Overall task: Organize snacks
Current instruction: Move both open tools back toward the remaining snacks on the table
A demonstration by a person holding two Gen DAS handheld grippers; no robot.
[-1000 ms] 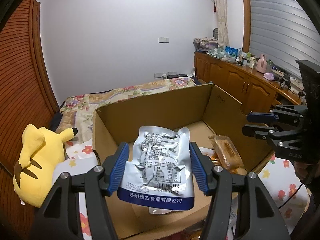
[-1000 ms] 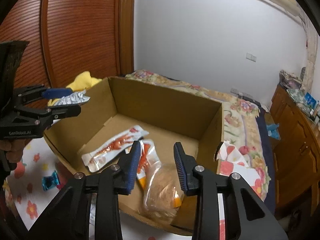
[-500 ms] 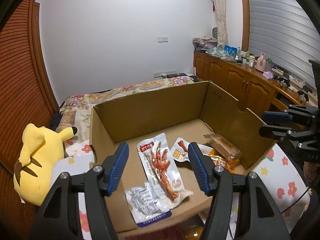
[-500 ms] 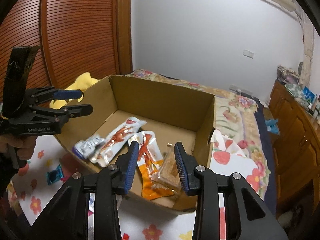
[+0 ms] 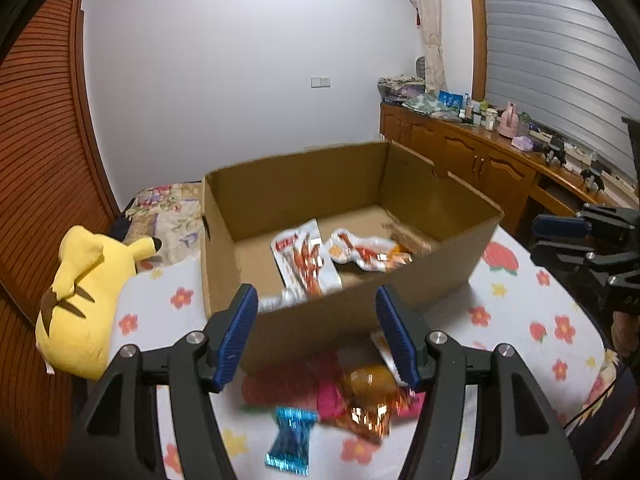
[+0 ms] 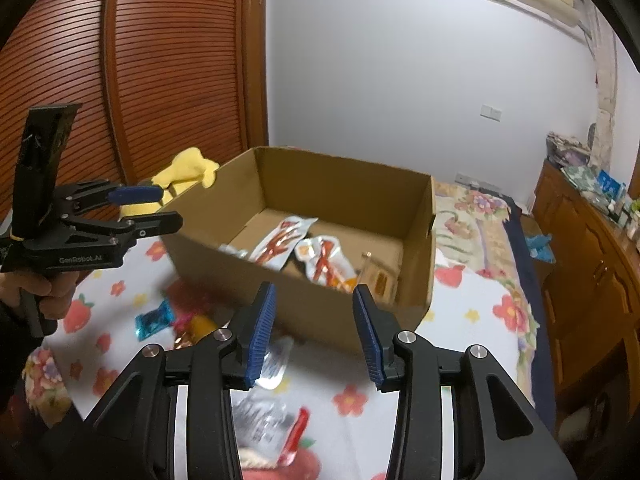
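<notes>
Crinkly foil and film: the loose snacks (image 5: pixel 362 396) on the flowered sheet before the cardboard box (image 5: pixel 420 292) are light, soft and slippery, so pinch a flat sealed edge. Your left gripper (image 5: pixel 316 336) stands wide and empty; your right gripper (image 6: pixel 314 332) is opening, nothing between its jaws.

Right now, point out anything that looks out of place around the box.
Several snacks lie outside the brown cardboard box on the floral sheet: a shiny blue wrapped candy and an orange foil packet by its near wall.

Brown cardboard box (image 5: pixel 360 312), flower-patterned white cloth (image 5: pixel 520 320), seemingly blue-wrapped candy (image 5: pixel 290 444).
</notes>
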